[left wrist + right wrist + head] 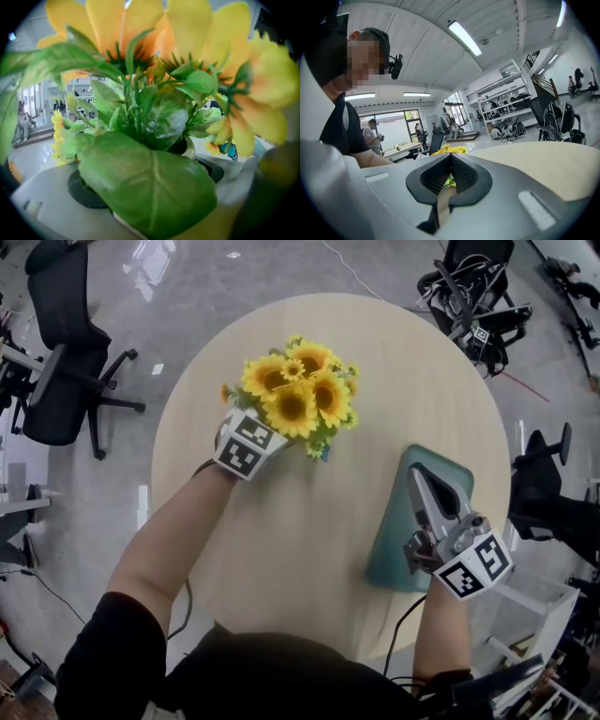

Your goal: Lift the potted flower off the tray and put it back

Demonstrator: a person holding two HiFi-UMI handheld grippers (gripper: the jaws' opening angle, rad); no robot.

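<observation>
Potted flower point(295, 395) over the table's point(281, 549) left half, left tool point(251, 442) at it; tray point(394, 559) right, under the right tool point(419, 472).

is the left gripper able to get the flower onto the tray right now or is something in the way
Probably not cleanly: the right gripper, jaws shut, lies over much of the tray. The table between it and the potted flower in the left gripper is bare.

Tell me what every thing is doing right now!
flower: upright, off the tray, in the left claw.
left claw: shut on the flower.
right claw: shut, empty, above the tray.
tray: empty, flat on the table.
</observation>
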